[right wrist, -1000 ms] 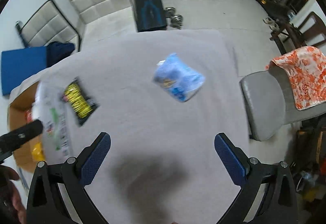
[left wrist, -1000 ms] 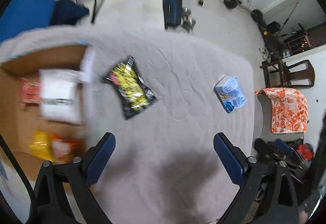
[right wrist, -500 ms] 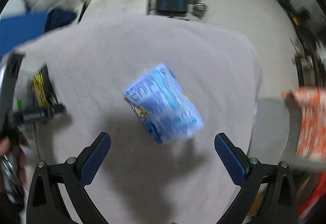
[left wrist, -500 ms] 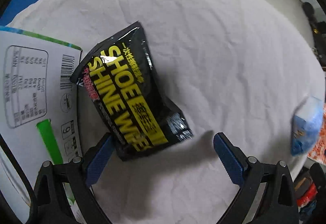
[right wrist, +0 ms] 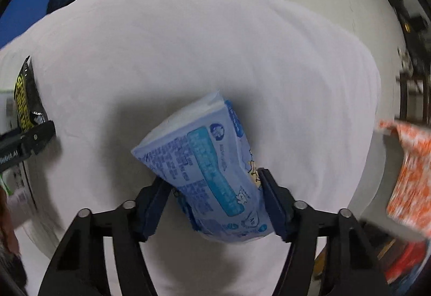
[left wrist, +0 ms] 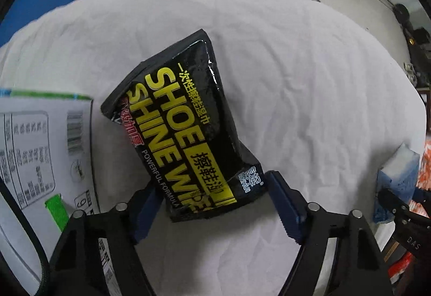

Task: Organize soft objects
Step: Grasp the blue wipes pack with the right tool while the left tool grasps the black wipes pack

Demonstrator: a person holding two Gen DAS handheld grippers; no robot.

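A black and yellow shoe shine wipes pack [left wrist: 186, 131] lies on the white cloth. My left gripper [left wrist: 212, 204] straddles its near end, with both pads against the pack's sides. A light blue tissue pack [right wrist: 212, 177] lies in the right wrist view. My right gripper [right wrist: 215, 201] has its jaws closed in on the pack's near end. The blue pack also shows at the right edge of the left wrist view [left wrist: 396, 177]. The black pack shows at the left edge of the right wrist view [right wrist: 25, 96].
A white box flap [left wrist: 40, 156] with a barcode and green mark lies left of the black pack. An orange patterned cloth [right wrist: 409, 174] hangs on a chair at the right. Chairs and gym weights stand beyond the table [right wrist: 215, 40].
Both grippers have dropped from high above the table down onto their packs. The jaws have narrowed from wide open until they touch the packs' sides.
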